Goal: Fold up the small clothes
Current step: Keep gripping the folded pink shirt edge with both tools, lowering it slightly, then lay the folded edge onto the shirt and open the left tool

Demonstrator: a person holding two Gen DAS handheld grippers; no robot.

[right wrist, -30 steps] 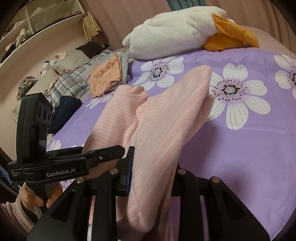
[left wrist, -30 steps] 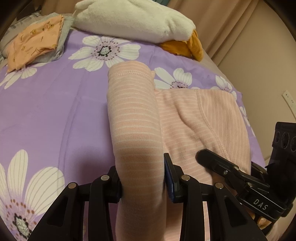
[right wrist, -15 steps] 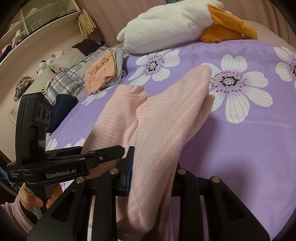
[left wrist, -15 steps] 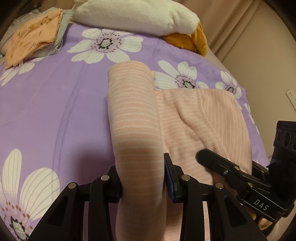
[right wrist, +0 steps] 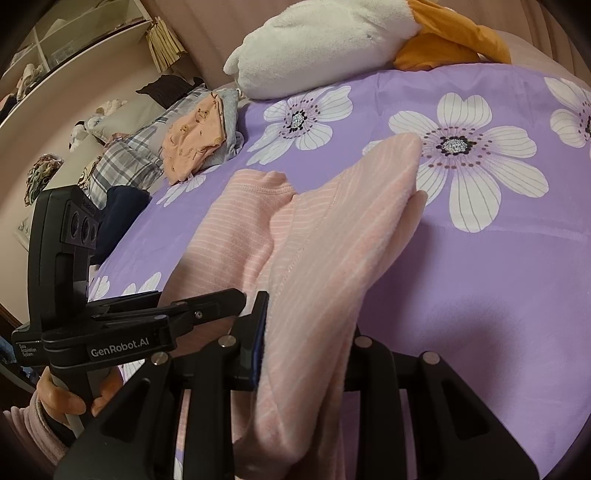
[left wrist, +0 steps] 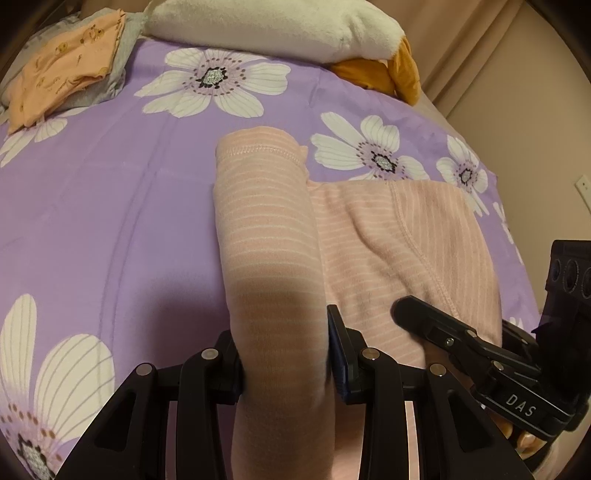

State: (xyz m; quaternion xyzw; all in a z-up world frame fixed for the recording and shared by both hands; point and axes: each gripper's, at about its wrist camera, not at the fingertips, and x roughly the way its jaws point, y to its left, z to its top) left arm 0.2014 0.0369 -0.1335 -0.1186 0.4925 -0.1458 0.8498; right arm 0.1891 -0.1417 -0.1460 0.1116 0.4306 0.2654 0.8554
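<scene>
A pink garment with thin white stripes (left wrist: 388,236) lies on the purple flowered bedspread (left wrist: 110,206). My left gripper (left wrist: 284,354) is shut on one bunched leg or sleeve of it, which stretches away to a stitched hem (left wrist: 258,151). My right gripper (right wrist: 306,339) is shut on the other side of the same pink garment (right wrist: 325,243), whose far corner hangs a little above the bedspread (right wrist: 498,277). Each gripper shows in the other's view: the right gripper (left wrist: 480,350) at lower right, the left gripper (right wrist: 147,328) at lower left, held by a hand (right wrist: 59,402).
A folded orange printed garment (left wrist: 62,77) lies on grey cloth at the far left. A white and orange plush pillow (left wrist: 266,26) lies along the back of the bed. Plaid and dark clothes (right wrist: 125,158) sit beyond the bed's left edge, shelves behind them.
Both grippers keep their hold on the pink garment. The views have slid slightly over the bed, so the far pillow and orange garment sit higher in the frame.
</scene>
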